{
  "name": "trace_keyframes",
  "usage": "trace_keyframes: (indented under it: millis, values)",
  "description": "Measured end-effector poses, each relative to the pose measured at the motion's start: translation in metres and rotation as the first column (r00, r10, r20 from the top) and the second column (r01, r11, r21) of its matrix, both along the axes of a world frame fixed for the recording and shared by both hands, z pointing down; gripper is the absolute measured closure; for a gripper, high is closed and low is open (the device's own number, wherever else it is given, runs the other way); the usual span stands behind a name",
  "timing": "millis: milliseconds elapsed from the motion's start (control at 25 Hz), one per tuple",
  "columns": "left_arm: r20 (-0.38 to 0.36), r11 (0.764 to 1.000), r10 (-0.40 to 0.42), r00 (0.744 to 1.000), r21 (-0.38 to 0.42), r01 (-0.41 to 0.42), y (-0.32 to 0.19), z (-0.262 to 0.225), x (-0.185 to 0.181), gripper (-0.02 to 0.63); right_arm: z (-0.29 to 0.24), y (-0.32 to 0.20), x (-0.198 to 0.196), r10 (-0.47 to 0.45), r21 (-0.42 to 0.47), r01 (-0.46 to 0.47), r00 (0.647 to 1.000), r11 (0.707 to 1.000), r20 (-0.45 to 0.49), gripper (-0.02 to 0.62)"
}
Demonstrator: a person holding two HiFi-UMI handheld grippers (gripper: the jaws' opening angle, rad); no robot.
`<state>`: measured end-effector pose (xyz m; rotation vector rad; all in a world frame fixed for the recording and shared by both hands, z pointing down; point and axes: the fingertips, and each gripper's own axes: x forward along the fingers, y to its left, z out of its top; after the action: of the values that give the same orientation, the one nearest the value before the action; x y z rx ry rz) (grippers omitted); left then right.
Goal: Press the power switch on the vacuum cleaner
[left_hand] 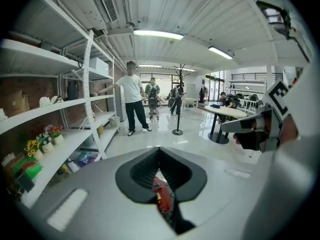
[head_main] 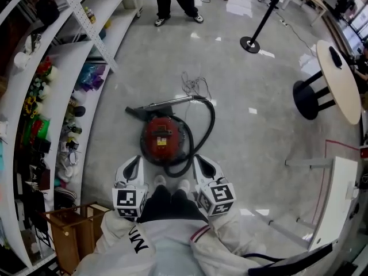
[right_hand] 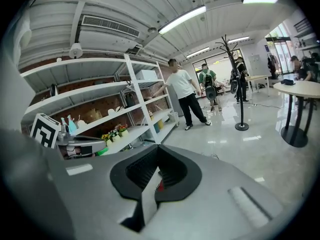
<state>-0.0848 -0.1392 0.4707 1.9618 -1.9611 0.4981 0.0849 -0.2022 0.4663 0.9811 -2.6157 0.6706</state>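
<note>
Vacuum cleaner (head_main: 165, 138) on floor (head_main: 253, 131) below me; my left gripper (head_main: 137, 160) and right gripper (head_main: 199, 160) flank it, jaws clenched, empty

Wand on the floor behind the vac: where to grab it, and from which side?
Grip the wand mid-tube, from straight above, closing across its width. It lies flat on the floor behind the canister, and that stretch is straight, thin and bare. Probably best to avoid its right end, where the hose joins and the cord lies bunched.
</note>
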Motion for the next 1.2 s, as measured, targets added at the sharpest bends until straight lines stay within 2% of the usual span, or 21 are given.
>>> trace_keyframes:
  millis: [440,880,1200]
  values:
    - [-0.051,0.997,0.014,0.999,-0.074,-0.018,-0.008,0.051,-0.02,0.606,0.049,-0.004,-0.036,-0.043,-0.059,0.039,0.997,0.997,-0.07,0.595]
    - [-0.102,0.988,0.02,0.995,-0.152,-0.035,-0.014,0.112,-0.029,0.606,0.121,-0.004,-0.058,-0.063,-0.153,0.041,0.988,0.987,-0.14,0.595]
    - [-0.13,0.984,0.012,0.991,-0.174,-0.034,-0.016,0.145,-0.035,0.606,0.164,-0.004,-0.073,-0.08,-0.192,0.046,0.982,0.98,-0.173,0.595]
